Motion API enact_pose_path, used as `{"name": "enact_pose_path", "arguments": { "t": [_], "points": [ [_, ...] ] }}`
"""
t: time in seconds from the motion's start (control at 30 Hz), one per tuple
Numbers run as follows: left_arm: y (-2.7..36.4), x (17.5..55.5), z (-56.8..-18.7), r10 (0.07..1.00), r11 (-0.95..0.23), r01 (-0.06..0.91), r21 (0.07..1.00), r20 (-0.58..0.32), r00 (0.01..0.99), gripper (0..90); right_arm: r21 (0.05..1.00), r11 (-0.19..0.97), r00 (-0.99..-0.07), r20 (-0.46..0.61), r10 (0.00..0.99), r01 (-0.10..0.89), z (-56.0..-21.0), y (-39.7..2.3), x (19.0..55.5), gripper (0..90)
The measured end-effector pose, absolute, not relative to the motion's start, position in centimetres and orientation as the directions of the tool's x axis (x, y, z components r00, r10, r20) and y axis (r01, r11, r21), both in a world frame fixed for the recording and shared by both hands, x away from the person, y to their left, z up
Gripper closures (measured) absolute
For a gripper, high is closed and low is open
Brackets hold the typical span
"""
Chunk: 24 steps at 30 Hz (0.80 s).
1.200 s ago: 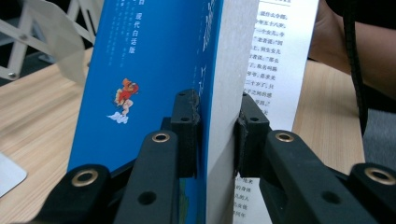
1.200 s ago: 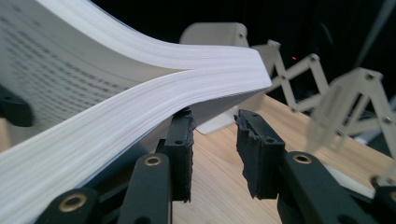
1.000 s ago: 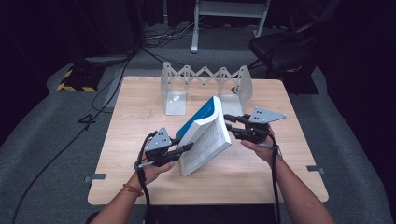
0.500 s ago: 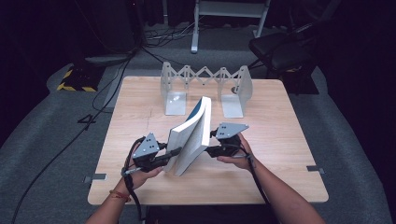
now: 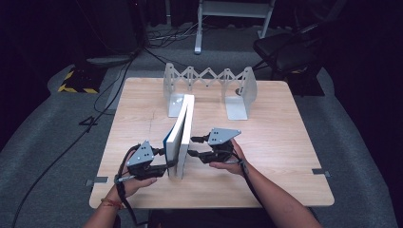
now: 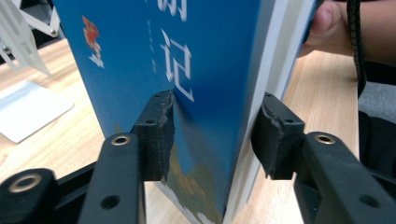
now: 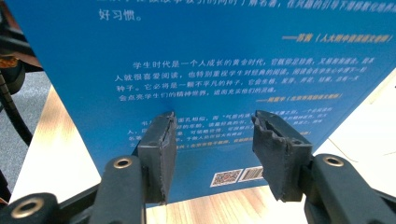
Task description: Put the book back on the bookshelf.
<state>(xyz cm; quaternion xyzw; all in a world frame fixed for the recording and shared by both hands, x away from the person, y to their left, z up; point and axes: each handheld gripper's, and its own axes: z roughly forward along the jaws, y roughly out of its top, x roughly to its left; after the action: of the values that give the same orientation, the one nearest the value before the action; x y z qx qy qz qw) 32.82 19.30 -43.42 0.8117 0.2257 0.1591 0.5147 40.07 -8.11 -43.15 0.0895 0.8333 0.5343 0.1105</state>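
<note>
The book (image 5: 183, 135) is standing on edge on the table (image 5: 285, 142), in front of the rack (image 5: 209, 90) at the far side. The left hand-held gripper (image 5: 167, 159) is sitting at its left, the right hand-held gripper (image 5: 192, 146) at its right.

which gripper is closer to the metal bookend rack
Right. The right gripper sits on the blue book's right side, nearer the rack; the left gripper is lower left, farther away.

The book (image 6: 205, 84) has a glossy blue paper cover and matt white page edges. Beneath the jaws, the table (image 5: 285, 137) is pale wood with a smooth finish. The bookend (image 5: 209, 90) looks like matt grey metal. The pads (image 7: 161, 149) are rough black rubber.
</note>
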Motion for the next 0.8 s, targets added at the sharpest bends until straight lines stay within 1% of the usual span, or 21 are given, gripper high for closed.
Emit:
{"name": "enact_pose_path", "arguments": {
  "t": [0.03, 0.07, 0.1, 0.17, 0.2, 0.23, 0.27, 0.3, 0.33, 0.37, 0.4, 0.43, 0.47, 0.5, 0.57, 0.6, 0.63, 0.67, 0.7, 0.73, 0.8],
  "points": [
    [19.4, 32.8, -43.6, 0.540, -0.357, 0.225, 0.907, 0.004, 0.841, 41.3, 0.910, 0.413, -0.959, -0.091, 0.269, 0.029, -43.1, -8.1, 40.1, 48.7],
    [19.4, 32.8, -43.6, 0.540, -0.357, 0.225, 0.907, 0.004, 0.841, 37.7, 0.910, 0.414, -0.960, -0.088, 0.267, 0.032, -43.1, -8.1, 40.1, 48.7],
    [19.3, 32.6, -43.8, 0.561, -0.349, 0.239, 0.906, -0.003, 0.828, 34.5, 0.909, 0.415, -0.960, -0.089, 0.267, 0.031, -43.1, -8.2, 40.2, 48.7],
    [19.2, 32.4, -43.9, 0.563, -0.349, 0.244, 0.905, -0.006, 0.826, 33.0, 0.909, 0.416, -0.958, -0.096, 0.271, 0.026, -43.0, -8.2, 40.1, 48.7],
    [19.2, 32.4, -43.9, 0.548, -0.351, 0.247, 0.903, -0.016, 0.836, 33.0, 0.906, 0.422, -0.957, -0.104, 0.272, 0.021, -42.9, -8.2, 40.1, 48.5],
    [18.8, 32.3, -44.0, 0.520, -0.386, 0.251, 0.888, -0.016, 0.854, 23.8, 0.911, 0.411, -0.954, -0.099, 0.283, 0.027, -42.8, -8.3, 40.2, 48.6],
    [18.8, 32.3, -44.0, 0.520, -0.386, 0.251, 0.888, -0.016, 0.854, 24.3, 0.911, 0.411, -0.954, -0.099, 0.283, 0.027, -42.8, -8.3, 40.2, 48.6],
    [18.2, 32.2, -44.2, 0.513, -0.413, 0.249, 0.876, -0.002, 0.859, 24.3, 0.914, 0.404, -0.954, -0.097, 0.282, 0.027, -42.7, -8.3, 40.2, 48.7],
    [17.3, 32.0, -44.5, 0.515, -0.424, 0.247, 0.871, 0.008, 0.857, 22.2, 0.910, 0.415, -0.953, -0.109, 0.283, 0.019, -42.4, -8.1, 40.1, 48.9],
    [17.3, 32.0, -44.5, 0.515, -0.424, 0.247, 0.871, 0.008, 0.857, 19.1, 0.910, 0.415, -0.953, -0.109, 0.283, 0.019, -42.4, -8.1, 40.1, 48.9],
    [16.5, 31.7, -44.7, 0.542, -0.430, 0.246, 0.868, 0.031, 0.840, 19.1, 0.908, 0.419, -0.951, -0.117, 0.286, 0.014, -42.4, -8.0, 40.0, 48.9],
    [16.2, 31.6, -44.9, 0.563, -0.426, 0.245, 0.871, 0.043, 0.825, 14.2, 0.904, 0.426, -0.947, -0.128, 0.293, 0.010, -42.3, -7.8, 39.9, 49.3],
    [15.9, 31.5, -45.0, 0.582, -0.420, 0.246, 0.874, 0.052, 0.811, 12.2, 0.902, 0.431, -0.944, -0.136, 0.300, 0.007, -42.2, -7.7, 39.8, 49.4],
    [15.6, 31.3, -45.2, 0.607, -0.410, 0.234, 0.882, 0.072, 0.792, 13.0, 0.905, 0.426, -0.940, -0.136, 0.313, 0.011, -42.2, -7.7, 39.7, 49.9],
    [15.3, 31.5, -45.2, 0.637, -0.386, 0.237, 0.892, 0.072, 0.767, 15.0, 0.907, 0.418, -0.928, -0.114, 0.355, 0.048, -42.2, -7.6, 39.9, 51.7],
    [15.3, 31.5, -45.2, 0.637, -0.386, 0.237, 0.892, 0.072, 0.767, 16.4, 0.907, 0.418, -0.928, -0.114, 0.355, 0.048, -42.2, -7.6, 39.9, 51.7],
    [15.2, 31.6, -45.1, 0.656, -0.368, 0.237, 0.899, 0.071, 0.751, 16.4, 0.908, 0.414, -0.925, -0.106, 0.366, 0.060, -42.2, -7.5, 40.0, 51.7],
    [15.2, 31.8, -44.9, 0.687, -0.347, 0.240, 0.907, 0.071, 0.723, 23.7, 0.911, 0.409, -0.915, -0.113, 0.386, 0.060, -42.0, -7.5, 40.1, 52.1],
    [15.2, 31.8, -44.9, 0.687, -0.347, 0.240, 0.907, 0.071, 0.723, 27.1, 0.911, 0.409, -0.915, -0.113, 0.386, 0.060, -42.0, -7.5, 40.1, 52.1],
    [15.2, 32.1, -44.9, 0.699, -0.329, 0.255, 0.909, 0.053, 0.713, 27.2, 0.914, 0.399, -0.915, -0.102, 0.392, 0.069, -41.8, -7.4, 40.3, 51.5],
    [14.9, 32.1, -44.9, 0.718, -0.334, 0.260, 0.906, 0.066, 0.693, 26.8, 0.914, 0.398, -0.913, -0.099, 0.395, 0.073, -41.7, -7.3, 40.4, 51.9]
  ]
}}
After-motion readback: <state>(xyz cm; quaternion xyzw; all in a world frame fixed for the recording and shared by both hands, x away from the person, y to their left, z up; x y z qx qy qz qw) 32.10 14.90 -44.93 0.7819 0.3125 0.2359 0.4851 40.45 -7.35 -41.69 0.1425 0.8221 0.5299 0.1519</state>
